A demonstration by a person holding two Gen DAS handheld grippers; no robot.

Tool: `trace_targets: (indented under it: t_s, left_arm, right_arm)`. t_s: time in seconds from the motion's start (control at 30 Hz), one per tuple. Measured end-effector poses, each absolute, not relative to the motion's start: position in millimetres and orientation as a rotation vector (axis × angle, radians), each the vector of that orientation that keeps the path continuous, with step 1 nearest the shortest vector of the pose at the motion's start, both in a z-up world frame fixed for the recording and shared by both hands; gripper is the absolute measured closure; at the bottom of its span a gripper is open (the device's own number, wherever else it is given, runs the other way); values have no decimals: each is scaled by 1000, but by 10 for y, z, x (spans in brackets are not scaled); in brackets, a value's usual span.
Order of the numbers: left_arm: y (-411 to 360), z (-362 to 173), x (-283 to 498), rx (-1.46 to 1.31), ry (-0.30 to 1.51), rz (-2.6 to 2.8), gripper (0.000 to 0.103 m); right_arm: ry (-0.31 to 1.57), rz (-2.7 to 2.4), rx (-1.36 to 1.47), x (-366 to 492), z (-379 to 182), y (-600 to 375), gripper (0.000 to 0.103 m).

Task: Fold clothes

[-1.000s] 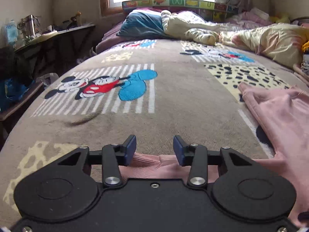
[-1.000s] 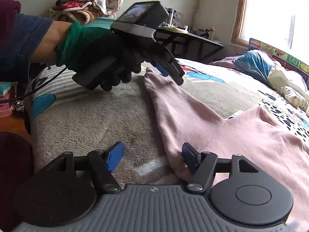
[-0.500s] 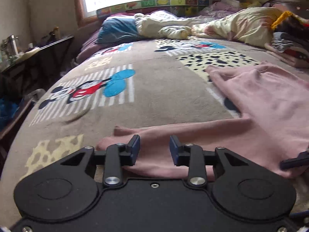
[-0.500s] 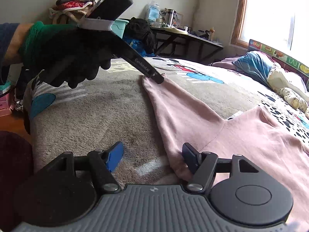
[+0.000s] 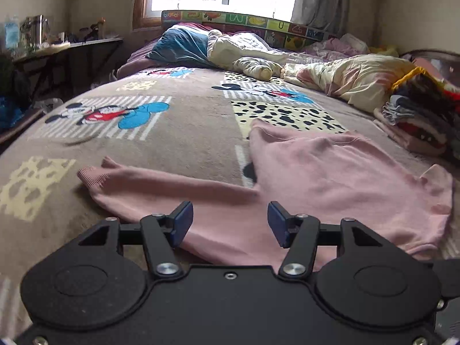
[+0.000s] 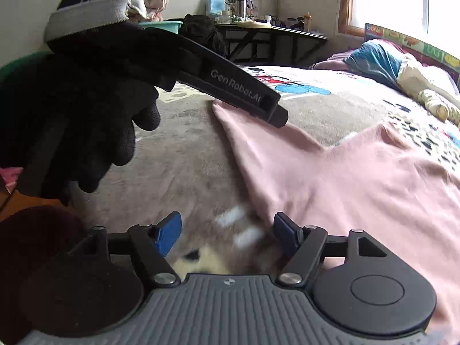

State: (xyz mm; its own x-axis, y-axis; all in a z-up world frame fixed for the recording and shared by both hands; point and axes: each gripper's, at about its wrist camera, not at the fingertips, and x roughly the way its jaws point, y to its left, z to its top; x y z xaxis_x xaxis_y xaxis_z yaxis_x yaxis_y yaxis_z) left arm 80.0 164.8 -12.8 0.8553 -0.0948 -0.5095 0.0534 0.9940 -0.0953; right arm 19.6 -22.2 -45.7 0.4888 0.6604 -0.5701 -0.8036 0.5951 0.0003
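Observation:
A pink sweatshirt point(image 5: 330, 172) lies spread flat on the cartoon-print blanket point(image 5: 178, 132). One sleeve stretches out to the left and ends in a ribbed cuff point(image 5: 92, 172). My left gripper point(image 5: 227, 221) hovers over the near part of that sleeve. Its jaws are opening and pinch nothing. In the right wrist view a black-gloved hand point(image 6: 86, 132) holds the left gripper point(image 6: 277, 113) above the sleeve point(image 6: 258, 143). My right gripper point(image 6: 227, 235) hangs low over the blanket beside the sweatshirt's edge point(image 6: 330, 195). Its jaws are opening too, with only blanket between them.
A stack of folded clothes point(image 5: 417, 120) sits at the right of the bed. Pillows and a crumpled quilt point(image 5: 345, 80) lie at the head, under the window. A cluttered side table point(image 6: 273, 28) stands past the bed's left edge.
The left gripper has drawn back from the cuff and moved right along the sleeve, and its jaws are wider. The right gripper shifted slightly, and the garment edge has left its jaws.

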Motion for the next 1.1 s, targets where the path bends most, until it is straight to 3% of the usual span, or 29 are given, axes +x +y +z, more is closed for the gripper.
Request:
trace_targets:
  t_s: [0.13, 0.23, 0.4, 0.47, 0.8, 0.83, 0.93, 1.1]
  left_arm:
    - [1272, -150, 585, -121, 519, -132, 46]
    - [977, -148, 596, -133, 516, -164, 46]
    - [405, -260, 668, -113, 536, -259, 47]
    - [205, -472, 684, -26, 585, -236, 47]
    - [62, -736, 383, 188, 511, -201, 43]
    - [63, -731, 357, 194, 513, -200, 42]
    - [64, -696, 274, 207, 526, -198, 41]
    - [157, -693, 163, 133, 595, -198, 36]
  right_arm:
    - [494, 824, -283, -211, -487, -960, 38]
    - [439, 686, -241, -167, -384, -1496, 60]
    - [431, 418, -60, 530, -291, -2138, 63]
    - [580, 365, -52, 832, -542, -2263, 63]
    - [534, 362, -111, 456, -669, -2367, 61]
    - [539, 354, -118, 426, -665, -2363, 58]
    - [554, 310, -102, 356, -700, -2434, 36]
    - [573, 321, 103, 270, -739, -2761, 34]
